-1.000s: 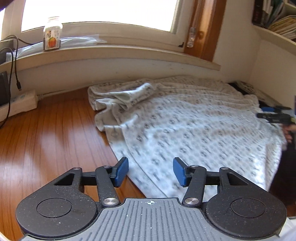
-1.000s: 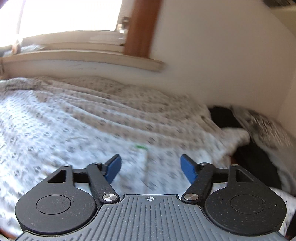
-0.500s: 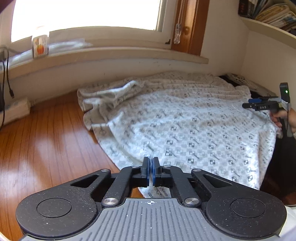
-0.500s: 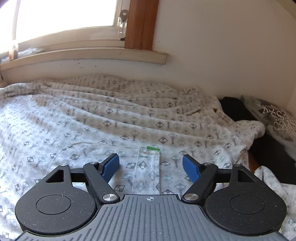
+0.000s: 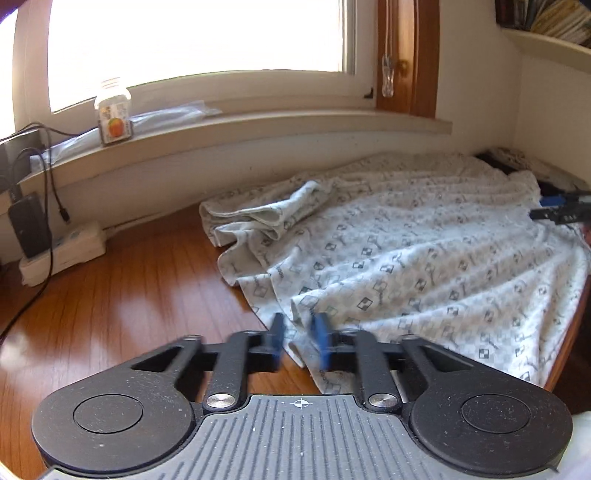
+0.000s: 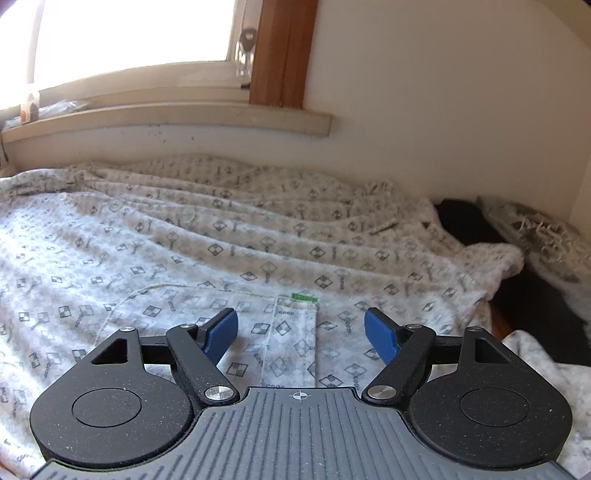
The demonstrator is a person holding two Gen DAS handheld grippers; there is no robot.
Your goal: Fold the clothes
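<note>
A white garment with a grey checked print [image 5: 406, 254] lies spread on the wooden table [image 5: 110, 302], bunched at its far left end. My left gripper [image 5: 298, 341] sits at the garment's near left corner, blue pads [image 5: 320, 343] blurred and a small gap apart, with a fold of cloth rising between them. My right gripper [image 6: 301, 334] is open wide and empty, low over the garment [image 6: 184, 236] near a placket strip with a green label [image 6: 303, 296]. It shows at the right edge of the left wrist view [image 5: 557, 212].
A windowsill [image 5: 240, 129] runs along the back with a jar [image 5: 112, 110] and a plastic bag. A power strip with black cables [image 5: 61, 251] lies at the left wall. Dark and patterned clothes [image 6: 517, 243] are piled at the right, under a bookshelf [image 5: 546, 33].
My left gripper shut half a second ago and its pads have now parted a little. The cloth corner near it has lifted into a ridge. My right gripper stayed open and barely moved.
</note>
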